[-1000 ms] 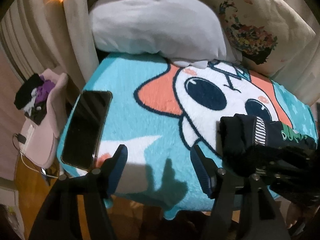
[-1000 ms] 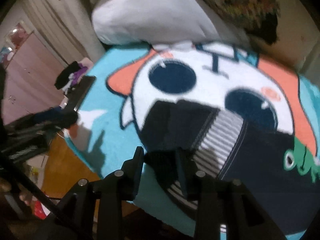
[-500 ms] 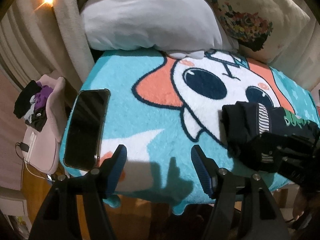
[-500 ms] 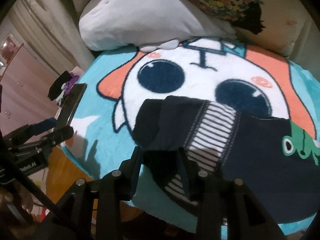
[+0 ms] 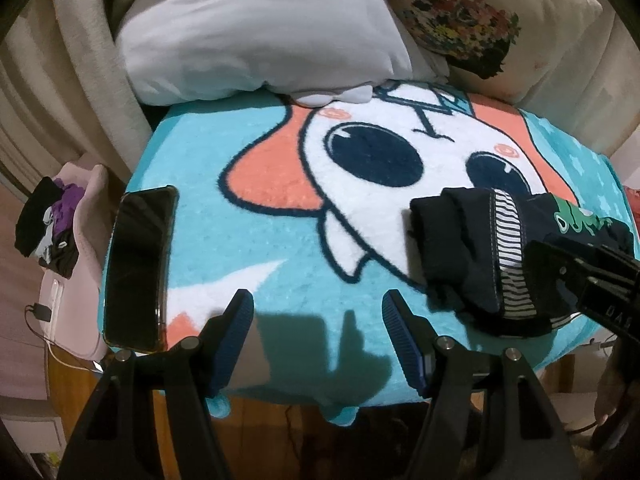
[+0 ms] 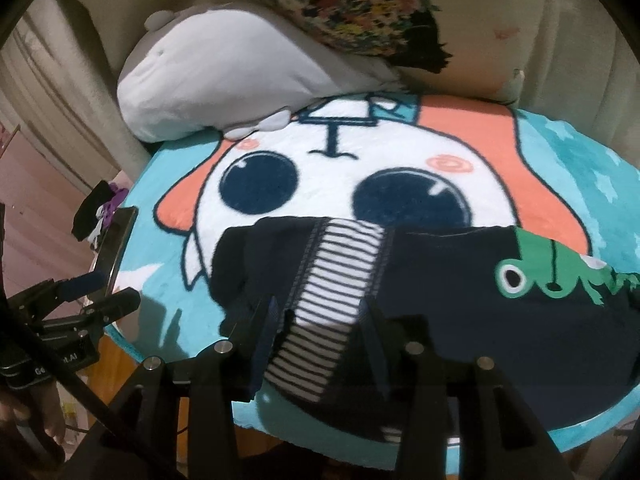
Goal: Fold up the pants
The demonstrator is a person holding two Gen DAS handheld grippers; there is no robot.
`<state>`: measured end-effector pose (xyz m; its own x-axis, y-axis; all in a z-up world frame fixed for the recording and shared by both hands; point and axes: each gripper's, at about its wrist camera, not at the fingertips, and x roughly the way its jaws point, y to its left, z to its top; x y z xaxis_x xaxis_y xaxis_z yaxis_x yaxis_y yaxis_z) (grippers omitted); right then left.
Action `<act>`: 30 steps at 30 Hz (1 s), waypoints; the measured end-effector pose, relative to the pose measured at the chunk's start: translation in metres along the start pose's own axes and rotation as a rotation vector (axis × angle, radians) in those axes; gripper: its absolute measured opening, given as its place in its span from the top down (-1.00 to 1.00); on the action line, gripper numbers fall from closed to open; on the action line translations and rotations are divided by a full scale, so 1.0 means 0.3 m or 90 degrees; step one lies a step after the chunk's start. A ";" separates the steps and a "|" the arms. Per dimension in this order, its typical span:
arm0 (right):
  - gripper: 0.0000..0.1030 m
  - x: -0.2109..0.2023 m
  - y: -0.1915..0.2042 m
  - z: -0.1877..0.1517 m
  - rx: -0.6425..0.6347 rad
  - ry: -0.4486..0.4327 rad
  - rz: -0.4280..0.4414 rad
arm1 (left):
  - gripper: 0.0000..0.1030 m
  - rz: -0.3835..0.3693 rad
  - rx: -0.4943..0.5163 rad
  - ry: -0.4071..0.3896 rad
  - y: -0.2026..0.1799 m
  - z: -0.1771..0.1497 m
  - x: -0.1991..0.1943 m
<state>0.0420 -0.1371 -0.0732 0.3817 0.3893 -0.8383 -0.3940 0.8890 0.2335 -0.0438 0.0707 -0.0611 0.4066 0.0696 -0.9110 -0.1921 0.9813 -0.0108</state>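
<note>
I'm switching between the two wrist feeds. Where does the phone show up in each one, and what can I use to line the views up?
Left wrist: the phone lies flat at the blanket's left edge, left of the left gripper.
Right wrist: the phone shows as a thin edge-on sliver at far left, above the left gripper.
Shared landmark: the white plush pillow at the blanket's far end.

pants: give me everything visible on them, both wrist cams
The pants are dark navy soft fabric, with a black-and-white striped band and a green frog-like print. They lie folded into a compact bundle on the cartoon-face fleece blanket, near its front edge. The right gripper is open, its fingers straddling the striped band at the near edge; whether they touch the cloth is unclear. The left gripper is open, well apart.
</note>
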 end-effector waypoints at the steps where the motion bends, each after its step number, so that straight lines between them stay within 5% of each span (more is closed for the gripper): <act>1: 0.09 -0.003 -0.016 0.001 0.004 -0.001 0.000 | -0.28 0.002 0.001 0.002 -0.008 0.002 0.002; 30: 0.01 -0.213 -0.600 -0.080 0.189 -0.076 -0.039 | -0.28 0.030 0.139 0.016 -0.501 0.095 -0.015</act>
<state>0.0685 -0.3276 -0.0734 0.4999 0.3428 -0.7953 -0.1133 0.9363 0.3324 0.0087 -0.0720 -0.0435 0.3792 0.1138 -0.9183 -0.0109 0.9929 0.1185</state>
